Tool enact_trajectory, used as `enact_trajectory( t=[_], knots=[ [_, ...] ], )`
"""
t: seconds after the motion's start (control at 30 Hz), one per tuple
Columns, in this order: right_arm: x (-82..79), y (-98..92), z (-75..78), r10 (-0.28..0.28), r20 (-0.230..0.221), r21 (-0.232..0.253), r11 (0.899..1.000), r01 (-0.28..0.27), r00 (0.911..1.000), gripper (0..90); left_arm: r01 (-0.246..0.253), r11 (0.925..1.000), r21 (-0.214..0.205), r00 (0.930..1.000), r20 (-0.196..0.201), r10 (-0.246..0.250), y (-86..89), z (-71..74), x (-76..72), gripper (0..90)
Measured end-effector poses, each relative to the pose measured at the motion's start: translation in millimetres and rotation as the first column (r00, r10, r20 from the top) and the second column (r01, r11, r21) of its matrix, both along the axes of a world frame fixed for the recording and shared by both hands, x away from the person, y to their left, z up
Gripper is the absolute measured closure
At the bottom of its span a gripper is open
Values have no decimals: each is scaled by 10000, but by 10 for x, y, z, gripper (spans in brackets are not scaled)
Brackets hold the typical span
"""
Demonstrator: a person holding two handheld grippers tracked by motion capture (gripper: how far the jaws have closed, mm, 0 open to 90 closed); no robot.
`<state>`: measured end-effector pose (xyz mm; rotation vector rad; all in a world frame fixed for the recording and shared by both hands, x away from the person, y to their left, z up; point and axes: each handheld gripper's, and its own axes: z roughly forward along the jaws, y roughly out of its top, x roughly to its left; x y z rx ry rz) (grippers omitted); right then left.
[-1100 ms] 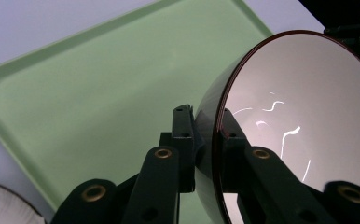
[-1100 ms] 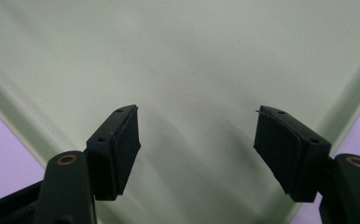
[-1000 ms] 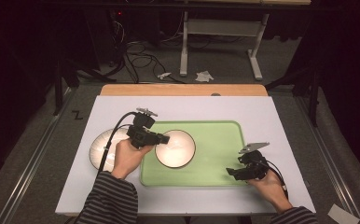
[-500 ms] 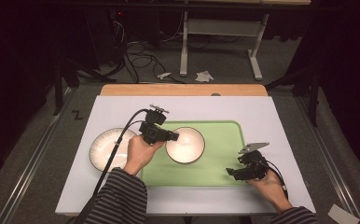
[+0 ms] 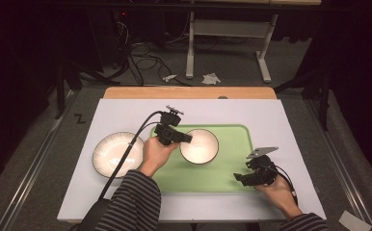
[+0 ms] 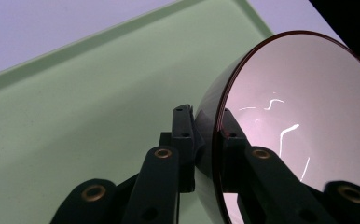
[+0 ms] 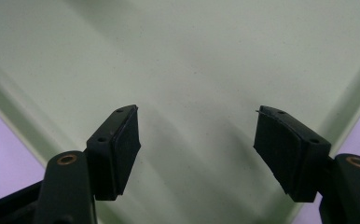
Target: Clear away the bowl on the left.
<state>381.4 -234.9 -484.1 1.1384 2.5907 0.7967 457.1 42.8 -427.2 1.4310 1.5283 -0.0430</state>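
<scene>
Gripping the rim of a bowl (image 5: pixel 199 146), the left gripper (image 5: pixel 186 138) has one jaw inside and one outside the wall (image 6: pixel 211 135), at the bowl's left side. That bowl sits over the left half of the green tray (image 5: pixel 232 171), tilted as the left gripper view shows it. Just off the tray's left edge, a pale plate (image 5: pixel 114 154) lies on the white worktop (image 5: pixel 280 120). Near the tray's near right corner, the right gripper (image 5: pixel 238 177) hovers with jaws spread apart over bare tray floor (image 7: pixel 192 70). The tray's right half lies bare.
</scene>
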Motion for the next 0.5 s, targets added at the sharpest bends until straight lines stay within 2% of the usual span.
enact_trajectory(
  t=[0.2,0.33,0.37,0.5],
  knots=[
    [-10,7,2,22,9,-40,10000,-22,10000,323,-118,9993,357,9998,-139,123,-53,-129,66,814],
    [-11,7,0,28,0,-51,10000,-28,10000,323,-341,9985,428,9991,-231,351,-81,-196,115,813],
    [-6,5,-3,46,-6,-11,10000,-46,10000,323,-541,9976,442,9979,-342,556,-88,-241,164,813],
    [-7,5,-4,66,13,-18,10000,-66,10000,323,-849,9951,508,9948,-523,875,-99,-310,237,813]
  ],
)
